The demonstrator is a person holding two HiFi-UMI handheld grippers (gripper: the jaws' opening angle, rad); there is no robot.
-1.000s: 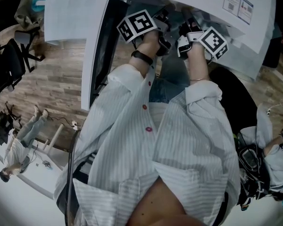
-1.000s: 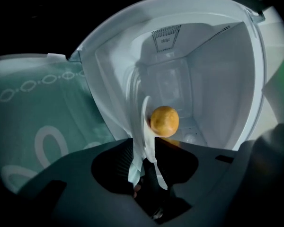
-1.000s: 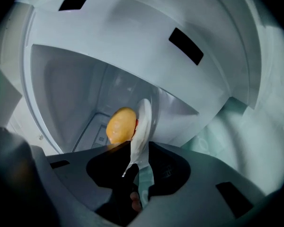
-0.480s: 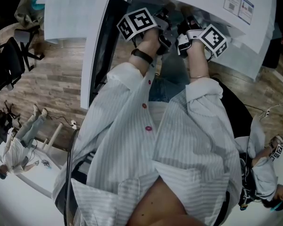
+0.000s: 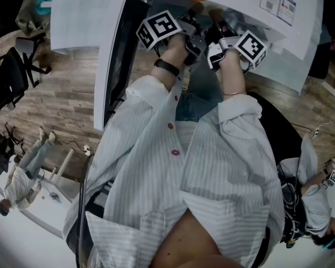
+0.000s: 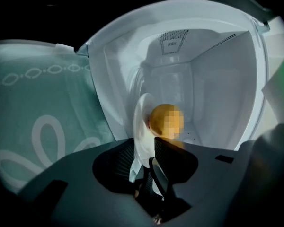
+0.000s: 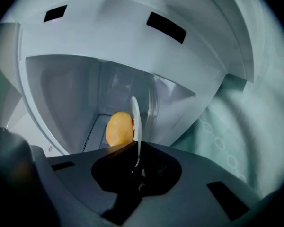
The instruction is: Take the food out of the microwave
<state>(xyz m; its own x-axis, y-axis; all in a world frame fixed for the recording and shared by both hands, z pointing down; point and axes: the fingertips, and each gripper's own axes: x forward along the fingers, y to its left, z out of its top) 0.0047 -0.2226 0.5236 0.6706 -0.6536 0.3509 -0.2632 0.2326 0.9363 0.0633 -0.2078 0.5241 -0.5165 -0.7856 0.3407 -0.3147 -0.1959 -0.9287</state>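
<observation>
Left gripper view, nearest first: the left gripper (image 6: 149, 173) is clamped on the rim of the white plate (image 6: 140, 126). The right gripper (image 7: 136, 162) has just been closing and now pinches the rim on its own side. Beyond the jaws, the round yellow food (image 6: 164, 119) sits on the plate, inside the microwave (image 6: 217, 79). Both grips are on thin edges, I reckon. Uneven pulling could tilt the plate and roll the food off.
</observation>
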